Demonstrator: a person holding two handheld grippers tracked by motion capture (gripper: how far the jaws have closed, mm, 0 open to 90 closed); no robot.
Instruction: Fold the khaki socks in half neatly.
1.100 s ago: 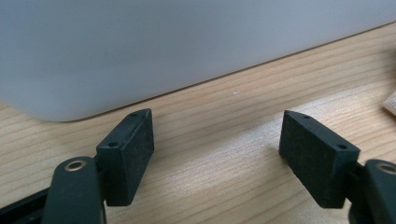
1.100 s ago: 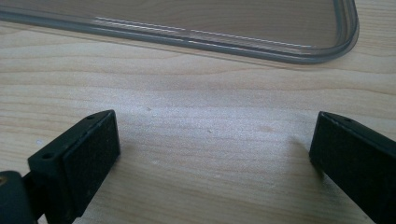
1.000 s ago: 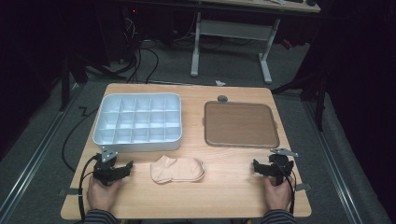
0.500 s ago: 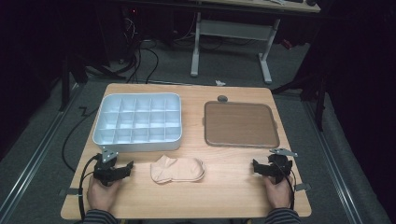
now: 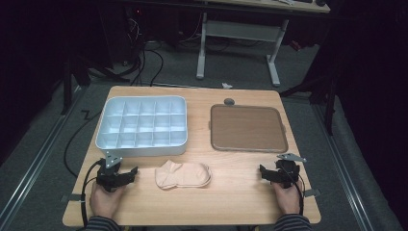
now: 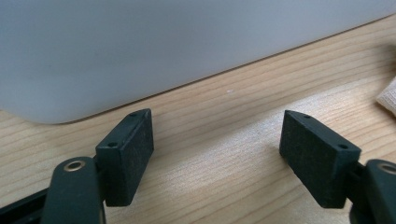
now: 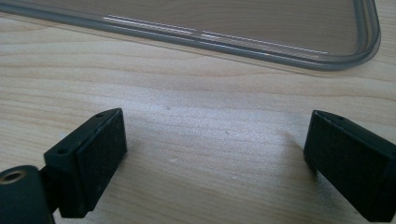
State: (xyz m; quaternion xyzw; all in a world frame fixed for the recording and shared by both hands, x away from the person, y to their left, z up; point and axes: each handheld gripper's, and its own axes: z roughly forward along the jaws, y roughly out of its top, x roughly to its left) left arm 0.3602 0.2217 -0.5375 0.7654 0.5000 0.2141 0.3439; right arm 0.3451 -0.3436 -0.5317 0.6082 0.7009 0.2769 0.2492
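The table (image 5: 240, 202) is being used as the work surface. At its far left a white compartment box (image 5: 142, 126) is standing; at its far right a brown flat lid (image 5: 248, 128) is lying. A beige sock (image 5: 183, 174) is lying folded at the near middle, just in front of the box and apart from it.

The left tongs (image 5: 131, 173) are being held released, nearest the sock, with only its edge (image 6: 387, 98) being seen at their right. The right tongs (image 5: 262, 172) are likewise being held wide and empty, well apart from the sock.

Risks being noted:
- The limp sock is judged likely to unfold if only one layer is being pinched.
- The box wall (image 6: 140, 46) is judged liable to be struck, being just beyond the left tongs.
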